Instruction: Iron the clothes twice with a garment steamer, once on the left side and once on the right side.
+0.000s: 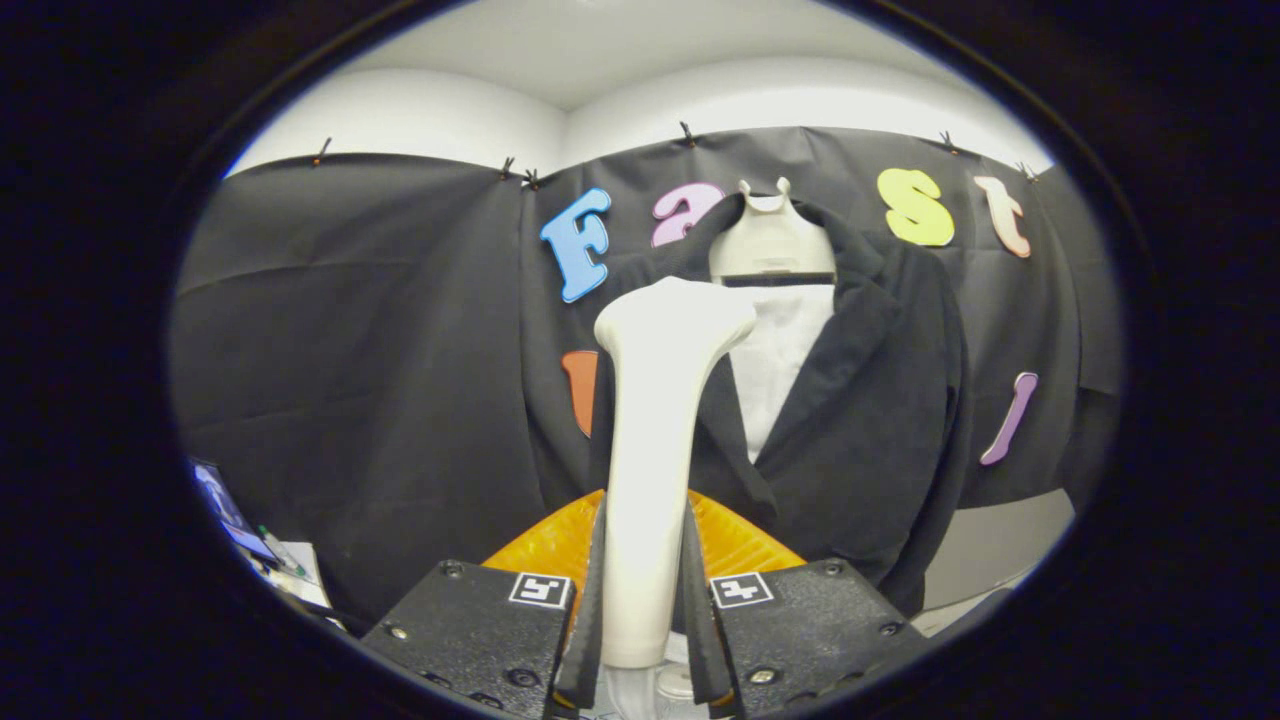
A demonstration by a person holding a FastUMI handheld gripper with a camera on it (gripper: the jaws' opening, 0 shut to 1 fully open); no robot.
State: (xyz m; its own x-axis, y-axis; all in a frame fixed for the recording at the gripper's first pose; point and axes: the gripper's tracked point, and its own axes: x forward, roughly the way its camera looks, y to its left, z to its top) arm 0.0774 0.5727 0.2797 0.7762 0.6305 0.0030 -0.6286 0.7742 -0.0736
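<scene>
A white garment steamer (655,420) stands upright between my fingers, its handle pinched on both sides and its wide head at the top. My gripper (645,600) is shut on that handle. Beyond it a black jacket (860,420) hangs on a white hanger stand (770,245), open at the front over a white lining (785,360). The steamer head is level with the jacket's left lapel, in front of its left side. Whether the head touches the cloth cannot be told.
An orange ribbed thing (745,545) lies just beyond the fingers, below the jacket. A screen (228,510) and some papers (295,575) sit low to the left. A pale surface (1000,545) shows to the right of the jacket's hem.
</scene>
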